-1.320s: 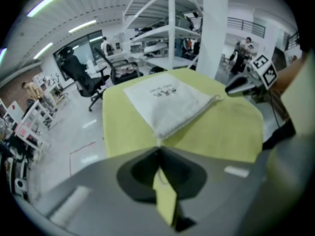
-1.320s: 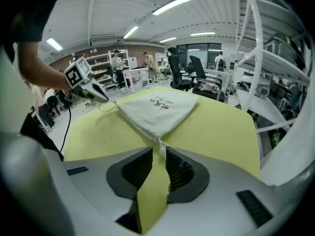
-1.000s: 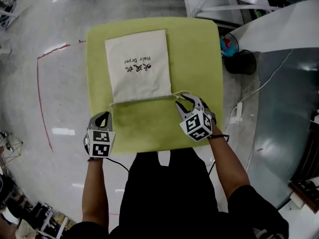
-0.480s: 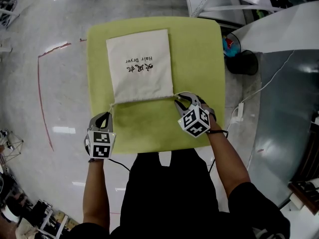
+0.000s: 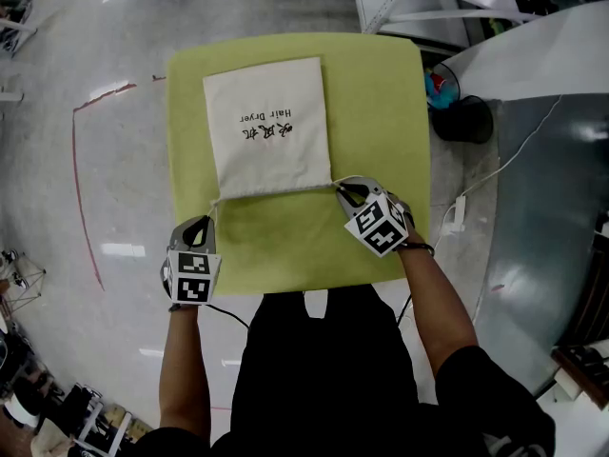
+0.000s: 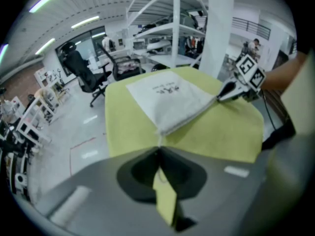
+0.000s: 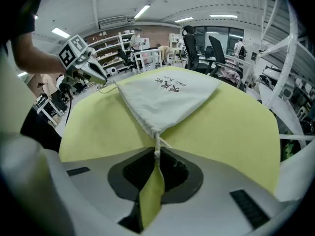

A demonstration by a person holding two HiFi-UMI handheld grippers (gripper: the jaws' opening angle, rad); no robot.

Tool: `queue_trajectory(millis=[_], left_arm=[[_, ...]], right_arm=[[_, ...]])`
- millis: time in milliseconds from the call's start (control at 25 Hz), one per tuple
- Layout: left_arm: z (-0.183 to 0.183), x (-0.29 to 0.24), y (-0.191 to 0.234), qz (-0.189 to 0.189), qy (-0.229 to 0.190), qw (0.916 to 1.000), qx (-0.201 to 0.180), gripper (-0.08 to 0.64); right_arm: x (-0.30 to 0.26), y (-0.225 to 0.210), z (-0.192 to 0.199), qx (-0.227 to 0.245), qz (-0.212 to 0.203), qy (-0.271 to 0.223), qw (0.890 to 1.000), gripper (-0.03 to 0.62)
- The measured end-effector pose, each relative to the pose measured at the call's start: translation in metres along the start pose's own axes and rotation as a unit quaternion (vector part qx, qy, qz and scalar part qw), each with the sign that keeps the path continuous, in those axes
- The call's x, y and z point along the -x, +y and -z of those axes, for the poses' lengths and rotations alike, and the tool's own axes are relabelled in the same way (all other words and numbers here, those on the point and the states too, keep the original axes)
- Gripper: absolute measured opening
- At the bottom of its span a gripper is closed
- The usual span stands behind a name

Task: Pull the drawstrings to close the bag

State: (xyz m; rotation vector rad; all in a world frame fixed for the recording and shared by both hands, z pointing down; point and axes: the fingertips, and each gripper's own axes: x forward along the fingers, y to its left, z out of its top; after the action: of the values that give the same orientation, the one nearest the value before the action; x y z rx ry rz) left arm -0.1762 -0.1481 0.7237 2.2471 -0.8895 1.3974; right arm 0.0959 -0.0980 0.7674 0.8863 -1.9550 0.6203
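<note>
We pinch the bag's [image 5: 269, 122] left drawstring [image 6: 158, 140] in the left gripper [image 5: 206, 220]; the right gripper [image 5: 343, 190] is closing on the right drawstring [image 7: 157, 149]; the pulling remains.

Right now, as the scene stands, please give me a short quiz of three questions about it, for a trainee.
1. True or false: the cream cloth drawstring bag lies flat on the yellow-green square tabletop.
2. Fill in: the black print on the bag reads "Hair ____".
3. The fingers of the left gripper are shut on: A) the white left drawstring; B) the bag's closed bottom edge; C) nothing.
Key: 1 true; 2 Dryer; 3 A.
</note>
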Motion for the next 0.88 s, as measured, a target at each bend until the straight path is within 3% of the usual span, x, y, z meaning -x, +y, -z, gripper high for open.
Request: queue_trajectory(millis=[160, 360, 680, 880], left_arm=[[-0.001, 0.002, 0.004, -0.010, -0.004, 0.9999, 0.005, 0.014], [-0.004, 0.008, 0.012, -0.039, -0.020, 0.9990, 0.010, 0.012], [-0.026, 0.033, 0.022, -0.091, -0.074, 0.9929, 0.022, 0.012], [-0.049, 0.063, 0.026, -0.141, -0.101, 0.9849, 0.002, 0.012]], right_arm=[[0.009, -0.002, -0.002, 0.000, 0.023, -0.015, 1.000, 0.034], [0.039, -0.012, -0.013, -0.001, 0.089, -0.053, 0.995, 0.034], [0.096, -0.022, -0.042, -0.026, 0.196, -0.096, 0.976, 0.034], [0.142, -0.027, -0.056, -0.036, 0.246, -0.130, 0.960, 0.034]])
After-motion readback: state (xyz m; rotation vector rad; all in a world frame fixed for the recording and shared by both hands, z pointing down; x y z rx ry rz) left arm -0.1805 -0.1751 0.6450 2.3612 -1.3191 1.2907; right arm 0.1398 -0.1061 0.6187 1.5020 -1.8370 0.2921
